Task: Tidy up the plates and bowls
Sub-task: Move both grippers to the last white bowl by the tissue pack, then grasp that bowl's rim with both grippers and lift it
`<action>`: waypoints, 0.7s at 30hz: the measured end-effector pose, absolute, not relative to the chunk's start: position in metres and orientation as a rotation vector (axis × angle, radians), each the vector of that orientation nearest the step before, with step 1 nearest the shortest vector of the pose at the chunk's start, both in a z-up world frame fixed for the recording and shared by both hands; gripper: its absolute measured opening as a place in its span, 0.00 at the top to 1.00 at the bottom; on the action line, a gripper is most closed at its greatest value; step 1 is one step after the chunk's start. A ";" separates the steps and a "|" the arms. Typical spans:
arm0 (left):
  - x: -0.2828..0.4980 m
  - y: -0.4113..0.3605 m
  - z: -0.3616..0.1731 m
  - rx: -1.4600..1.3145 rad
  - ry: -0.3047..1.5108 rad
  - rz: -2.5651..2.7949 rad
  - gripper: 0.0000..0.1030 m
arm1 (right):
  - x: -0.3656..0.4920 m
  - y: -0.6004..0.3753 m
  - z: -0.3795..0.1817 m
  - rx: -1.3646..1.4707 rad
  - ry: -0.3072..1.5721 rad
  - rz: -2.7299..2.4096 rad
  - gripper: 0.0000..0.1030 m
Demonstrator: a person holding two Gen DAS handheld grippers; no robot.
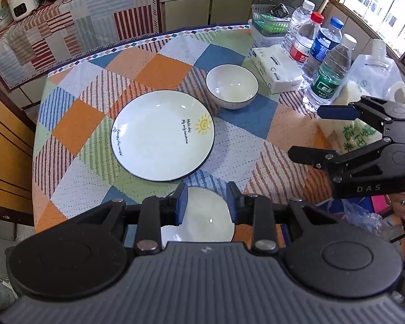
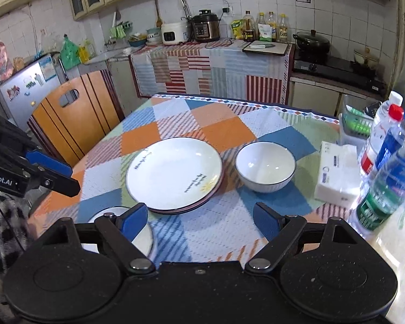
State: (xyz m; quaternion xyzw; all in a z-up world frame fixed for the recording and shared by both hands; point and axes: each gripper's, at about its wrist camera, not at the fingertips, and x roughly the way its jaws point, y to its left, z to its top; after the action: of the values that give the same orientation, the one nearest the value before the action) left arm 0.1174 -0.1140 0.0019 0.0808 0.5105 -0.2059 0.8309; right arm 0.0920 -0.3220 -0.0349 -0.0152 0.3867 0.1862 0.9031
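Observation:
A white plate with a sun drawing lies mid-table on top of another plate whose pink rim shows in the right wrist view. A white bowl with a dark rim stands to its right. A second white bowl sits at the near table edge. My left gripper is open above this near bowl, not touching it. My right gripper is open and empty over the cloth in front of the plates; it also shows in the left wrist view.
The table has a checked cloth. Several water bottles, a tissue pack and a green basket crowd the right side. A wooden chair stands at the left.

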 end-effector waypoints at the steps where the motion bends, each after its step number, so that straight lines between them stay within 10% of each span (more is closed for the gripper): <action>1: 0.123 -0.119 0.001 0.158 1.097 -0.453 0.71 | 0.098 -0.323 -0.035 -0.036 0.811 0.389 0.13; 21: 0.254 -0.179 -0.063 0.040 1.072 -0.417 0.52 | 0.197 -0.339 -0.121 0.097 0.956 0.271 0.08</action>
State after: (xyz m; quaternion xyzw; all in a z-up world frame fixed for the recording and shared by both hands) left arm 0.2539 -0.1788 -0.0634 0.0188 0.5068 -0.1971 0.8390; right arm 0.1974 -0.3393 -0.1208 0.0463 0.4586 0.1299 0.8779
